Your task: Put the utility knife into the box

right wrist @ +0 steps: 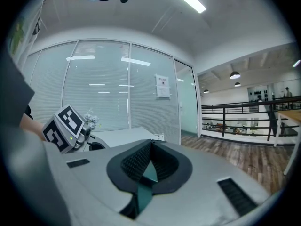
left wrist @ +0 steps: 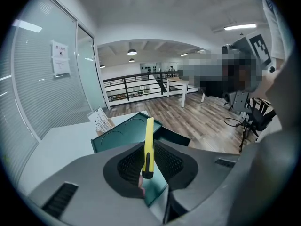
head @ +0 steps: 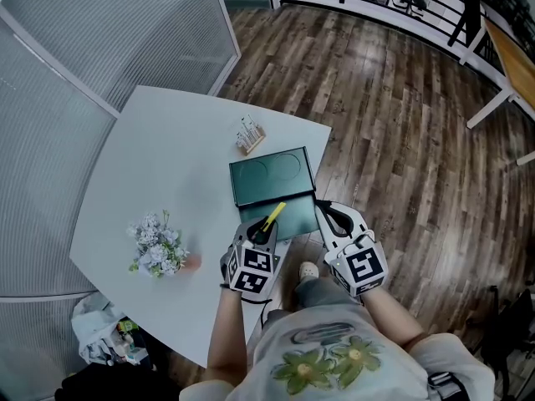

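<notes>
A yellow utility knife (head: 274, 216) with a black slider sticks out from my left gripper (head: 261, 234), which is shut on its rear end. The knife's tip points over the dark green box (head: 294, 218), which lies open on the white table with its lid (head: 272, 174) folded back. In the left gripper view the knife (left wrist: 148, 142) rises between the jaws (left wrist: 147, 172) toward the box (left wrist: 123, 136). My right gripper (head: 323, 215) is at the box's right side, shut on the green box wall (right wrist: 150, 173) that shows between its pads.
A bunch of pale flowers (head: 156, 246) lies at the table's left. A small wooden rack with cards (head: 249, 135) stands behind the box. Glass partitions border the table (head: 167, 165) on the left. A bag (head: 99, 332) sits on the wooden floor below.
</notes>
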Motion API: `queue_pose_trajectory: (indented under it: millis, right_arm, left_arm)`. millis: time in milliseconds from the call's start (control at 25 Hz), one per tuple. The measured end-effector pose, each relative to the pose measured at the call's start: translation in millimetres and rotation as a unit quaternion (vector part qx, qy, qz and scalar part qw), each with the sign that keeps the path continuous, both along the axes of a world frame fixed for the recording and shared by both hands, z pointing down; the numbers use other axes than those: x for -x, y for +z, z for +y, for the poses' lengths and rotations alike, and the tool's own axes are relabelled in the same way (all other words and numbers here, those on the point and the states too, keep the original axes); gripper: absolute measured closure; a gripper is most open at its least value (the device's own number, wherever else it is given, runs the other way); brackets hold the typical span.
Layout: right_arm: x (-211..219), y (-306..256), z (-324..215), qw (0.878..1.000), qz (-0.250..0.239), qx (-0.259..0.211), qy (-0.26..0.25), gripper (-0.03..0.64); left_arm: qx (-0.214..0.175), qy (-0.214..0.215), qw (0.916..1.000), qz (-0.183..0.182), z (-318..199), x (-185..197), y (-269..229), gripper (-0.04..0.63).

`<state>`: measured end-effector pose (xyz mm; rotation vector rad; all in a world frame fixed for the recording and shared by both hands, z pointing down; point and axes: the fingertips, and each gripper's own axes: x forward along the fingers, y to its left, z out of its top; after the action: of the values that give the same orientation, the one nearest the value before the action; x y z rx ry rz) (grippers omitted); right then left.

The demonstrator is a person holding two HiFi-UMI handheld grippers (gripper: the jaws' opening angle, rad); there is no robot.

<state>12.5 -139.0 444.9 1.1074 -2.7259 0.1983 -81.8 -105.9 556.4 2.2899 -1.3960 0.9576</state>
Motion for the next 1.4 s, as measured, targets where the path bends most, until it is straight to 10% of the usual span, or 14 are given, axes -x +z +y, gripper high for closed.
queue_pose_trajectory:
  millis: [1400]
  right_arm:
    - [9.0, 26.8, -47.1, 1.0, 0.004, 0.012, 0.009, 0.618]
  left_arm:
    - [0.065, 0.07, 0.9944, -0.044, -34.6, -11.6, 69.2, 0.529]
